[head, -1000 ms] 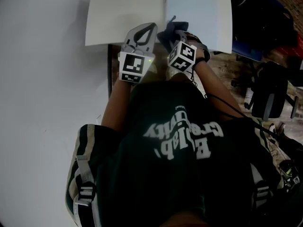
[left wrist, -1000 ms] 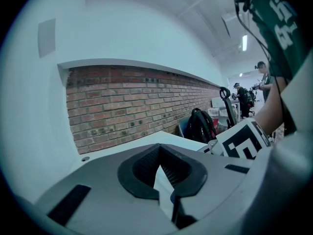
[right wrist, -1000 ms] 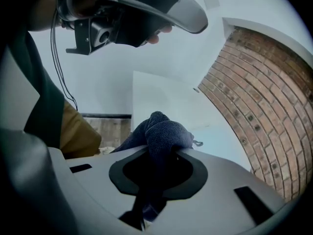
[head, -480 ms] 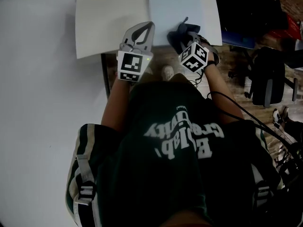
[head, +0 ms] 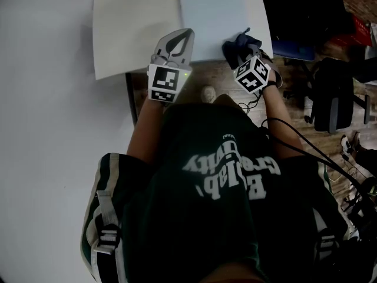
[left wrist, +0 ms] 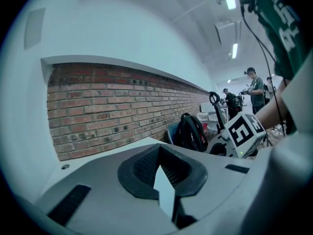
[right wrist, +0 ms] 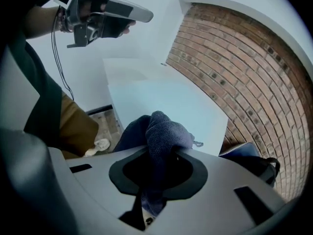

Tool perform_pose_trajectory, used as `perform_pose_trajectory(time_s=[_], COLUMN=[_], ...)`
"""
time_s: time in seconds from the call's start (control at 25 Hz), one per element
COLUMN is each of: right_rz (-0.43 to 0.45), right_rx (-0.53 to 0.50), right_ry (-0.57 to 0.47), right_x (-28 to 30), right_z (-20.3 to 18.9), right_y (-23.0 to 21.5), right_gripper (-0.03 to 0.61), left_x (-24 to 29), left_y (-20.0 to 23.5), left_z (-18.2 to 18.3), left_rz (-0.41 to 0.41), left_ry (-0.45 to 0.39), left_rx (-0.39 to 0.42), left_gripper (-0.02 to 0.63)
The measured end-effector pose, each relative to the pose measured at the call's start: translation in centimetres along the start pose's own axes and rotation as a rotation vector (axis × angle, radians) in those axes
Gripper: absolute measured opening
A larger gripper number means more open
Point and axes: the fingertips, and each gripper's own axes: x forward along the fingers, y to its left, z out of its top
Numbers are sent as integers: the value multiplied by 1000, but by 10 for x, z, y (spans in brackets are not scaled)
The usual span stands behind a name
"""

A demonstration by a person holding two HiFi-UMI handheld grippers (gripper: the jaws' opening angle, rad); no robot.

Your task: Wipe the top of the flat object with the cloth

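A pale blue flat panel lies on the white table, at its near right part. My right gripper is shut on a dark blue cloth at the panel's near right corner. In the right gripper view the cloth bunches out of my gripper just before the panel. My left gripper hovers over the table's near edge, left of the panel, jaws together with nothing held. It appears again as the left gripper in the right gripper view.
The table's near edge runs under both grippers, with the floor and a shoe below. A dark backpack and a chair stand to the right. A brick wall is behind the table. People stand far off.
My right gripper has carried the cloth rightward along the panel's near edge, from its left part to its right corner. The left gripper has stayed at the table edge.
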Motion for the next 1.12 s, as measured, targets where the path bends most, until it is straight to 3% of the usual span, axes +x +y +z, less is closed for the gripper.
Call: perform_pose_trajectory(time_s=[0.44,1.12], right_rz=[22,-33], right_rx=[-49,-83], right_ry=[74,190], right_x=[21,139], right_z=[15,89], right_y=[-21,-155], right_gripper=[54,53], left_x=[2,59], left_y=[18,127], left_z=[-10,-32], left_rz=[10,-19], left_ry=[3,14], left_rx=[-38,-88], left_gripper=[-6,-6])
